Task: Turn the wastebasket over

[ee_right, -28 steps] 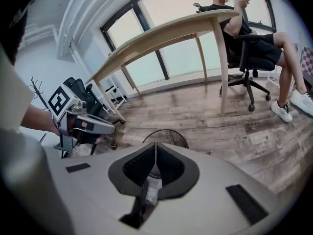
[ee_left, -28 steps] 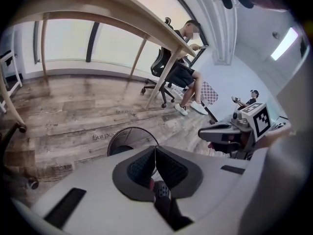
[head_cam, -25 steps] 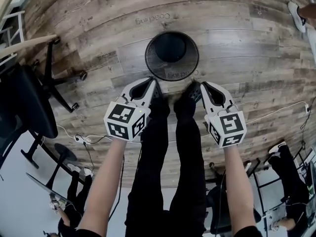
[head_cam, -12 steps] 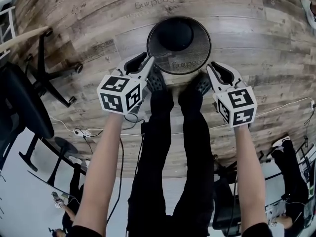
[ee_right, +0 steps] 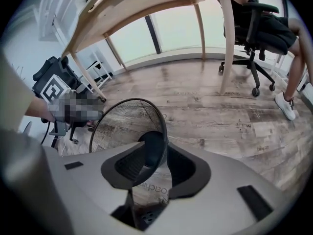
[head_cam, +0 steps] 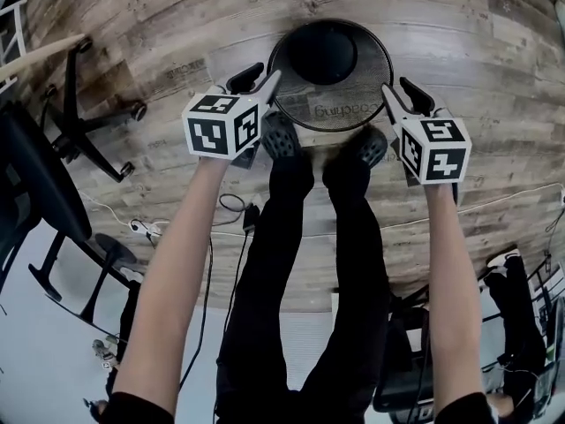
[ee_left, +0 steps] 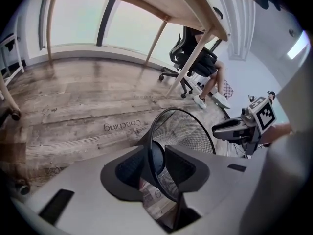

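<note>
A black mesh wastebasket [head_cam: 351,113] stands upright on the wooden floor, its open mouth facing up. My left gripper [head_cam: 259,78] is at its left rim and my right gripper [head_cam: 403,90] at its right rim. In the left gripper view the basket [ee_left: 188,129] has its thin rim passing between the parted jaws of the left gripper [ee_left: 156,163]. In the right gripper view the basket [ee_right: 122,124] stands the same way, its rim between the jaws of the right gripper [ee_right: 160,158]. Both pairs of jaws have just been opening and straddle the rim with a gap showing.
The person's two dark shoes [head_cam: 281,136] stand right against the basket's near side. An office chair base [head_cam: 99,140] is on the left, with cables [head_cam: 177,230] on the floor behind. A wooden desk leg [ee_right: 224,43] and a seated person's chair [ee_right: 259,31] lie beyond the basket.
Both grippers have come down and forward from in front of the legs to the basket's rim, one on each side. Their jaws, shut before, now stand parted around the rim.
</note>
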Available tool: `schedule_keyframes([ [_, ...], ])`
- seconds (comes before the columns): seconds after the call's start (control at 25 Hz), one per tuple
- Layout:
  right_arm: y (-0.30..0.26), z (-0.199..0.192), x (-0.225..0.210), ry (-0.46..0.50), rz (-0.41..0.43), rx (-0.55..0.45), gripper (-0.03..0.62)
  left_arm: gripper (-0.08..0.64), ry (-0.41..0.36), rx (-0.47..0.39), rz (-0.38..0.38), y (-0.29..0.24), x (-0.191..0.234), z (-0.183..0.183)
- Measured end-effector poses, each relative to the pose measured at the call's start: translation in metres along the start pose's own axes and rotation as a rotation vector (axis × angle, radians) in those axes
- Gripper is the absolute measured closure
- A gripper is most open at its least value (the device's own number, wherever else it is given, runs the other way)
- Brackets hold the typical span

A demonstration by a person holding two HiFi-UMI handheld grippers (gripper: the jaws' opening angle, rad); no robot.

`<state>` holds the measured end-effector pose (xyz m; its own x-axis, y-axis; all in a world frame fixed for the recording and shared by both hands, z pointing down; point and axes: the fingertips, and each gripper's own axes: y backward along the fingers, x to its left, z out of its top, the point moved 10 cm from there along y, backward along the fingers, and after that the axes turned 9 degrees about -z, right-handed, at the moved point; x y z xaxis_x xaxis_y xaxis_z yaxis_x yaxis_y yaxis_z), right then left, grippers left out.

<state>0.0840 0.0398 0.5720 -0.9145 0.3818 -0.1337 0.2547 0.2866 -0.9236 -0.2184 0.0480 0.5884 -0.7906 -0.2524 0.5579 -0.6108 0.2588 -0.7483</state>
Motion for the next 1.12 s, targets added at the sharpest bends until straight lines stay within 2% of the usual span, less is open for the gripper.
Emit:
schedule_keyframes([
  [0.12, -0.014, 0.000, -0.003, 0.009, -0.010, 0.015, 0.454, 0.426, 0.011, 0.016, 0.003, -0.009, 0.003, 0.000],
  [0.28, -0.025, 0.001, -0.005, 0.026, 0.003, 0.028, 0.472, 0.441, 0.002, 0.019, 0.043, -0.015, 0.000, 0.001],
  [0.44, -0.031, 0.002, -0.002, 0.088, 0.005, 0.040, 0.490, 0.508, -0.001, 0.028, 0.081, -0.015, 0.002, 0.002],
  [0.76, -0.033, 0.002, -0.002, 0.072, 0.014, 0.027, 0.508, 0.510, -0.015, 0.063, 0.045, -0.014, 0.006, 0.005],
  [0.92, -0.032, 0.001, -0.002, 0.065, 0.009, 0.024, 0.512, 0.511, -0.025, 0.072, 0.052, -0.014, 0.005, 0.006],
  [1.12, -0.026, 0.004, -0.006, 0.079, -0.004, 0.018, 0.518, 0.512, -0.082, 0.046, 0.055, -0.007, -0.005, 0.016],
])
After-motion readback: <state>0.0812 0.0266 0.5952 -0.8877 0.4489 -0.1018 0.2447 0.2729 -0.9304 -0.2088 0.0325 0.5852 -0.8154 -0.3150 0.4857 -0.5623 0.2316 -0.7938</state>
